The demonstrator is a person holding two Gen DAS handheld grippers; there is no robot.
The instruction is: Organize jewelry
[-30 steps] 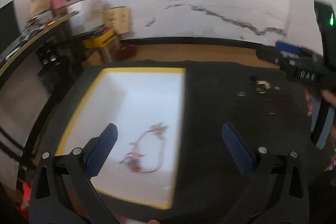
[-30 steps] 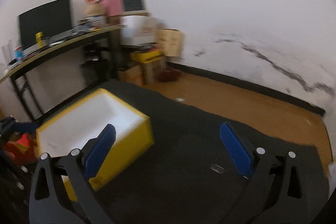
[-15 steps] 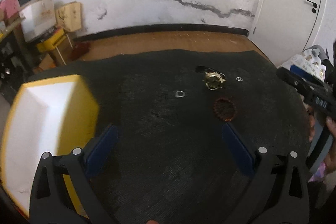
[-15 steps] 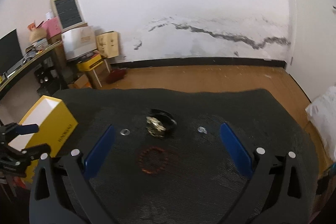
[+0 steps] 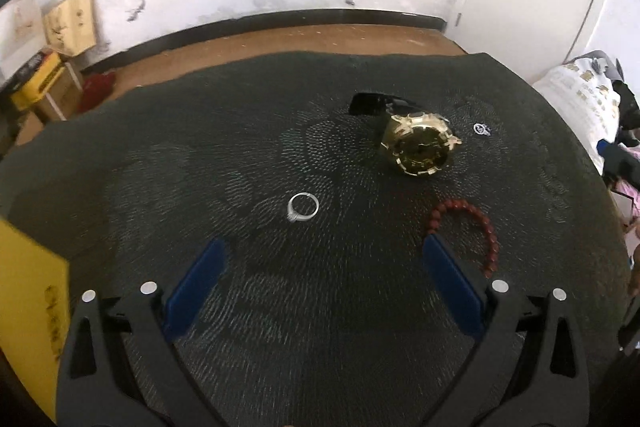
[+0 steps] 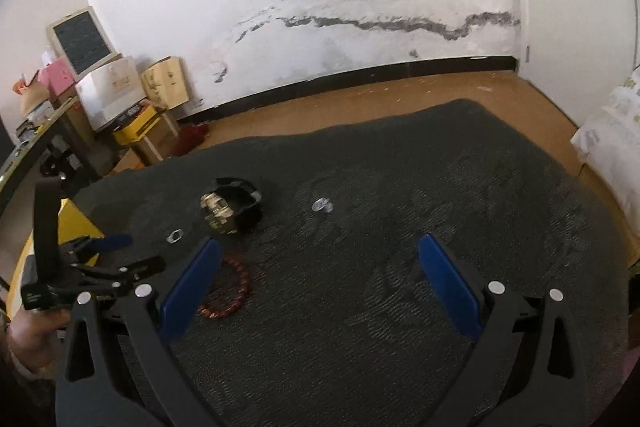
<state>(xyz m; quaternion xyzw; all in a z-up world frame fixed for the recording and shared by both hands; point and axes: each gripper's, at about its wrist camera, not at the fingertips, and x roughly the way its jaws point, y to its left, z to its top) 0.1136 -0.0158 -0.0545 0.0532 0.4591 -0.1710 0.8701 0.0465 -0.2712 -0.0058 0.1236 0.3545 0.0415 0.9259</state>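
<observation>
Jaws on both the left gripper point(image 5: 322, 281) and right gripper point(image 6: 318, 281) are spread wide, nothing held. Silver ring point(image 5: 303, 207) lies just ahead of the left one, so I'd drop straight over it and pinch low. Bead bracelet point(image 5: 468, 233), gold watch point(image 5: 420, 149) and what's probably a small ring point(image 5: 481, 129) sit further right. A second ago the left view looked into the yellow box point(image 5: 28, 311); now it's at the left edge.

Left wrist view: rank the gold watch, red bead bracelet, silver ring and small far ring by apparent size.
1. gold watch and red bead bracelet: look alike, bracelet partly hidden behind a finger.
2. silver ring.
3. small far ring, farther off, so unsure.
</observation>
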